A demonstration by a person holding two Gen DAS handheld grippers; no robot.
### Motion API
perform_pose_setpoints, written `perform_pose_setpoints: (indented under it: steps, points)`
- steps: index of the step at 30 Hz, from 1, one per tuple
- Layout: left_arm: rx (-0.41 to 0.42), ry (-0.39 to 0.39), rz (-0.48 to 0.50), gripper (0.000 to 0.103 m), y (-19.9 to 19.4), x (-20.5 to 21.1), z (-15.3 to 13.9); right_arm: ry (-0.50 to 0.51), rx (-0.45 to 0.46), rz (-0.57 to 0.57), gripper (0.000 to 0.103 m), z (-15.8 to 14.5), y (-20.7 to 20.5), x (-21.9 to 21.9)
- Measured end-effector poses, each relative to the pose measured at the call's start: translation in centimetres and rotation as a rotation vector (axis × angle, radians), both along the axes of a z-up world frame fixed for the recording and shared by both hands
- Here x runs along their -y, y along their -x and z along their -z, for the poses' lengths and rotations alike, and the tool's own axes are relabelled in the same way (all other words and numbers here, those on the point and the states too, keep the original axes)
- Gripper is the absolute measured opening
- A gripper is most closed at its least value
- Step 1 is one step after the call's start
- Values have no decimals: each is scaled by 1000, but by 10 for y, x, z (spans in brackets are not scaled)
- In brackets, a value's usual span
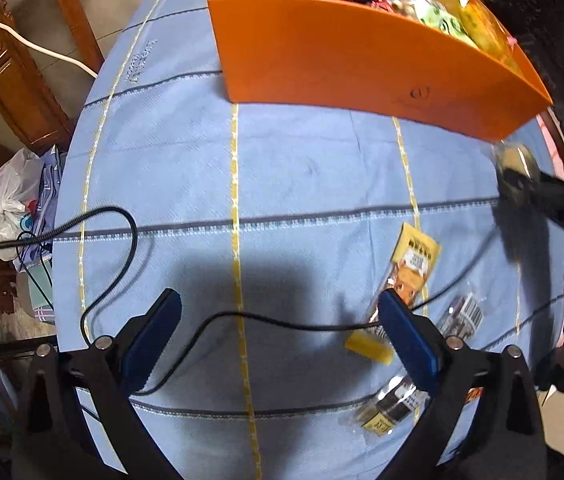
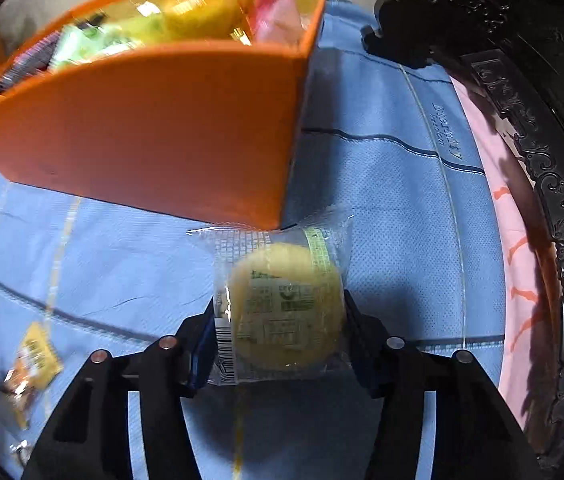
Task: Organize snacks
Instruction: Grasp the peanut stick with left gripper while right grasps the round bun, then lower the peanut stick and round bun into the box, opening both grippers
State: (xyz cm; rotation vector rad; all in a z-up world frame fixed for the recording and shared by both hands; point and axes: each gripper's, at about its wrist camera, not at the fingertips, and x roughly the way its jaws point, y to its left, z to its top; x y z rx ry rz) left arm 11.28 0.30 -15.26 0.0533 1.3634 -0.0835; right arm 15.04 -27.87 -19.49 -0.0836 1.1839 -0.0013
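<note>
Gripping wrapped cake [image 2: 286, 312], right hand-held gripper [image 2: 277, 344] nr orange box [image 2: 153, 128]; left [image 1: 277, 336] open.

A round table under a blue checked cloth [image 1: 302, 168] carries it all. The orange box [image 1: 362, 60] sits on the cloth at the far side. Nearer lie a yellow snack packet [image 1: 410, 268], a clear barcoded packet [image 1: 464, 314] just beside it, and a dark wrapped snack [image 1: 386, 408] closer still. A black cable [image 1: 282, 322] trails across the cloth.
</note>
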Motion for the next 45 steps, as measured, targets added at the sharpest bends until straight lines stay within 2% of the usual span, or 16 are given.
perform_pose_setpoints:
  steps: [7, 12, 16, 17, 18, 19, 21, 24, 26, 27, 28, 29, 32, 34, 36, 45]
  points:
    - [-20, 5, 26, 96, -11, 14, 12, -131, 27, -74, 56, -34, 85, -11]
    - [-9, -46, 174, 96, 3, 52, 28, -180, -18, -90, 56, -32, 129, -21]
    - [-25, -64, 276, 94, 17, 76, 44, -216, -21, -66, 56, -34, 146, -28]
    - [-26, -62, 288, 90, 19, 79, 47, -236, -21, -57, 56, -35, 149, -29]
    - [-34, -50, 310, 77, 21, 83, 51, -249, -20, -52, 56, -36, 150, -28]
    - [-47, -46, 322, 70, 22, 86, 56, -253, -16, -47, 56, -37, 152, -28]
    - [-69, -68, 327, 69, 22, 90, 65, -250, -12, -46, 56, -39, 155, -28]
    - [-36, -58, 332, 70, 22, 92, 67, -259, -16, -30, 56, -39, 158, -27]
    - [-14, -38, 344, 64, 23, 92, 67, -260, -15, -27, 57, -40, 160, -27]
    - [3, -36, 348, 50, 24, 92, 65, -259, -13, -28, 57, -41, 161, -28]
    - [15, -37, 350, 30, 25, 92, 62, -257, -10, -32, 57, -43, 162, -28]
    - [11, -47, 331, 30, 24, 89, 60, -261, -6, -37, 57, -45, 162, -29]
    - [-3, 14, 231, 29, 17, 70, 50, -266, 7, -44, 57, -50, 160, -30]
    - [16, -16, 198, 29, 16, 57, 46, -273, 11, -44, 57, -52, 158, -30]
    - [14, 19, 156, 29, 17, 43, 40, -274, 16, -50, 57, -54, 156, -32]
    - [93, 44, 98, 29, 18, 28, -13, -280, 87, -93, 57, -81, 121, -42]
